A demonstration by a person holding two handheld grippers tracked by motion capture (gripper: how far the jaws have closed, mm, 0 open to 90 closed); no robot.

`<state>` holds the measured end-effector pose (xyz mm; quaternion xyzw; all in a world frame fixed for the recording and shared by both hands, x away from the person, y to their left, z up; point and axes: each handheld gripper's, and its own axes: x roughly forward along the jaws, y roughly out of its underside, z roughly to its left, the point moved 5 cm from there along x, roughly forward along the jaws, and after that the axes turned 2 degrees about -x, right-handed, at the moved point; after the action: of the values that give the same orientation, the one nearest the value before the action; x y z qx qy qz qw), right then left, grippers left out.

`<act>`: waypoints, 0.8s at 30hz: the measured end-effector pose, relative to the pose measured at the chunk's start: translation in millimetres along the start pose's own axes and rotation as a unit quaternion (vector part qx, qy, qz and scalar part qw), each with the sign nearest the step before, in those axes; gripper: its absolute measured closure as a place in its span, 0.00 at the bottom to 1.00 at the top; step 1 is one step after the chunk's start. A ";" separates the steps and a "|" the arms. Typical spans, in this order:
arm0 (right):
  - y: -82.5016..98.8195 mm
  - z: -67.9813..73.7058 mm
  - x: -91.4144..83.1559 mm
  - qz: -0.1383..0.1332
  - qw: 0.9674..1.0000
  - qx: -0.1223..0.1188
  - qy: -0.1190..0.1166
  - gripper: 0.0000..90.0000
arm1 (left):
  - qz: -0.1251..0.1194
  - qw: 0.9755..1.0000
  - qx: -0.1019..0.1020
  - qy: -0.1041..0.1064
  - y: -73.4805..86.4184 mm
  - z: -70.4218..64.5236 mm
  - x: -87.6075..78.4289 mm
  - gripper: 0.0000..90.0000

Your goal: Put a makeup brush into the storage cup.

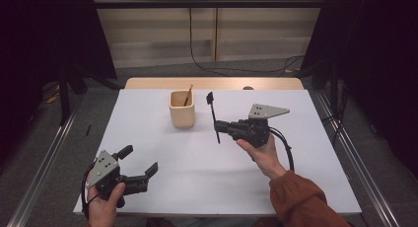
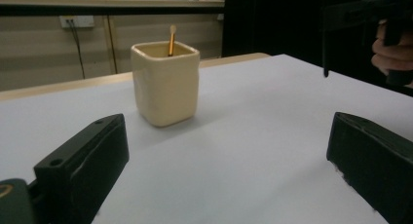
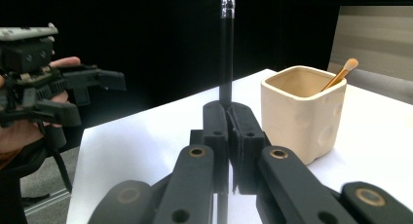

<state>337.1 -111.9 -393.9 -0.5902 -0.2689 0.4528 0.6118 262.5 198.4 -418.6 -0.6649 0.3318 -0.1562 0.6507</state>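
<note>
Down at the near edge of the white table (image 1: 162, 187), the left gripper (image 1: 140, 164) sits low in the person's hand with its 2 jaws spread wide and nothing between them. From the left gripper view, it's just bare tabletop between those jaws, and the cream cup (image 2: 165, 84) stands straight ahead with no clutter in front of it.

Further in and over to the right, the right gripper (image 1: 220, 126) is clamped tight on a thin black brush (image 1: 214, 117), gripping it partway along the handle so the stick pokes out both sides of the jaws, lifted off the table. In the right gripper view the handle runs straight up between the closed pads. It's near the cup but apart from it, off to the cup's right.

Past that, the cup has 1 wooden-handled brush (image 1: 188, 95) leaning inside it. Behind the cup there's a strip of wooden table edge (image 1: 212, 83), then cables (image 1: 207, 66) on the floor.
</note>
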 end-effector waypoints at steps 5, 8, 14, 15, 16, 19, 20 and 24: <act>0.9 -1.6 0.1 -0.002 1.000 0.004 0.000 0.96 | -0.001 1.000 0.005 0.021 -8.4 -5.9 6.8 0.01; 1.2 -1.2 0.5 -0.001 1.000 0.003 -0.001 0.96 | -0.004 0.999 0.003 0.032 -9.1 -8.1 10.9 0.01; 1.7 -0.9 0.5 -0.001 1.000 0.004 -0.001 0.96 | -0.002 0.999 0.004 0.045 -12.5 -14.3 18.9 0.01; 2.0 -0.9 0.6 -0.001 1.000 0.003 -0.001 0.96 | -0.002 0.999 0.007 0.047 -13.9 -15.5 20.2 0.01; 2.2 -1.0 0.6 0.000 1.000 0.003 0.000 0.96 | -0.003 0.999 0.006 0.048 -15.1 -16.6 21.4 0.01; 3.3 -1.7 0.8 0.001 1.000 0.003 0.001 0.96 | -0.009 0.998 0.012 0.053 -21.9 -20.4 27.9 0.01; 3.6 -2.0 1.0 0.001 1.000 0.003 0.002 0.96 | -0.014 0.998 0.012 0.055 -25.6 -22.4 31.5 0.01; 4.2 -2.1 1.3 0.002 1.000 0.004 0.001 0.96 | -0.019 0.997 0.019 0.068 -35.0 -29.6 43.3 0.01</act>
<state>338.4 -112.3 -398.6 -0.5890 -0.2657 0.4540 0.6135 283.6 145.6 -391.3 -0.6461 0.3599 -0.2199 0.6362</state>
